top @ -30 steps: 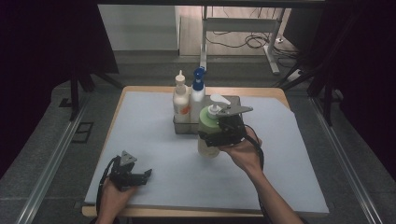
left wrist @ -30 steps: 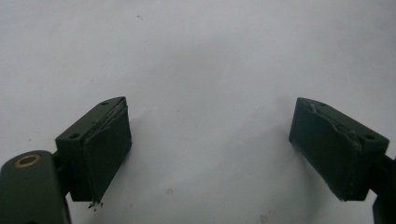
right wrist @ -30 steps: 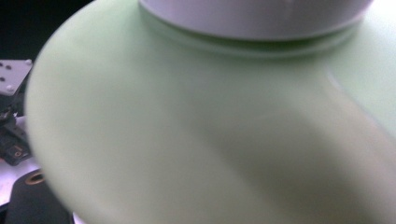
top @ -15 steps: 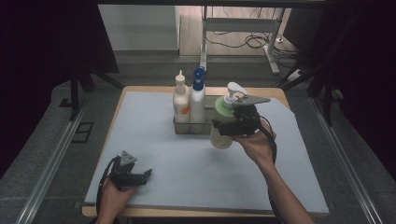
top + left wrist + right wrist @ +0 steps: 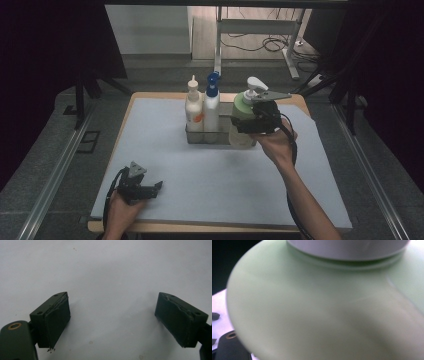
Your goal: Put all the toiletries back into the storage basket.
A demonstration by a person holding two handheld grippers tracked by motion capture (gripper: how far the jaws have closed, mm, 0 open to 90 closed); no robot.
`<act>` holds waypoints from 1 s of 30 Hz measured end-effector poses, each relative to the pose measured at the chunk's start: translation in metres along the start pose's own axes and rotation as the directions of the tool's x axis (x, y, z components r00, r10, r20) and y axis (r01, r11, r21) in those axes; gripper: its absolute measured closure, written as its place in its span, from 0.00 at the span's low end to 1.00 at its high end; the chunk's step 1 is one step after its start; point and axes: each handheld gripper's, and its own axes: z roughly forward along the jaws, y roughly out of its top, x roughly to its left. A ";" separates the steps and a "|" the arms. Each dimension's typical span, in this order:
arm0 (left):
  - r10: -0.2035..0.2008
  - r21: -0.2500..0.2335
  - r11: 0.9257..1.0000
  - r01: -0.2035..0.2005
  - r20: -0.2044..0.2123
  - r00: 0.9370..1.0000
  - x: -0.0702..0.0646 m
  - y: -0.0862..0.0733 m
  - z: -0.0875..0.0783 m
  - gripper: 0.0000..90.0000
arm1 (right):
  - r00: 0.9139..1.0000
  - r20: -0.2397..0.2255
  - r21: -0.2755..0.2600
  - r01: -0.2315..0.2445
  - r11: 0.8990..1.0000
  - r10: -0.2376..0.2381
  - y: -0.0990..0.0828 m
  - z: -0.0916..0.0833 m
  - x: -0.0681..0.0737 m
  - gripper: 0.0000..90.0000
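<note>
Right gripper (image 5: pixel 250 124) clamped a green pump bottle (image 5: pixel 242 125) beside the rack (image 5: pixel 222 136); lowering into its free slot seemed next.

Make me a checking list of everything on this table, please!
Surface: pale grey mat on a wooden table, bare in the middle.
Job's things: green pump bottle with a white pump, held at the right end of the grey rack.
Clutter: white bottle and blue-topped spray bottle standing in the rack.
Grippers: right gripper gripping the green pump bottle; left gripper low over the mat near the front, jaws wide apart, nothing between.
Cables: one trails from each gripper; more on the floor beyond.
Surroundings: dark, metal frame legs behind the table.
</note>
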 end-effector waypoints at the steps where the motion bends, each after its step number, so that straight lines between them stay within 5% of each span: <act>1: 0.000 0.000 1.000 0.000 0.000 1.000 0.000 0.000 0.000 0.14 | 1.000 0.001 -0.002 0.001 1.000 -0.001 0.001 0.001 -0.001 0.13; 30: 0.003 0.005 1.000 -0.003 0.001 1.000 0.000 0.000 0.000 0.14 | 0.997 0.073 -0.021 -0.024 0.999 0.026 0.028 0.049 -0.017 0.13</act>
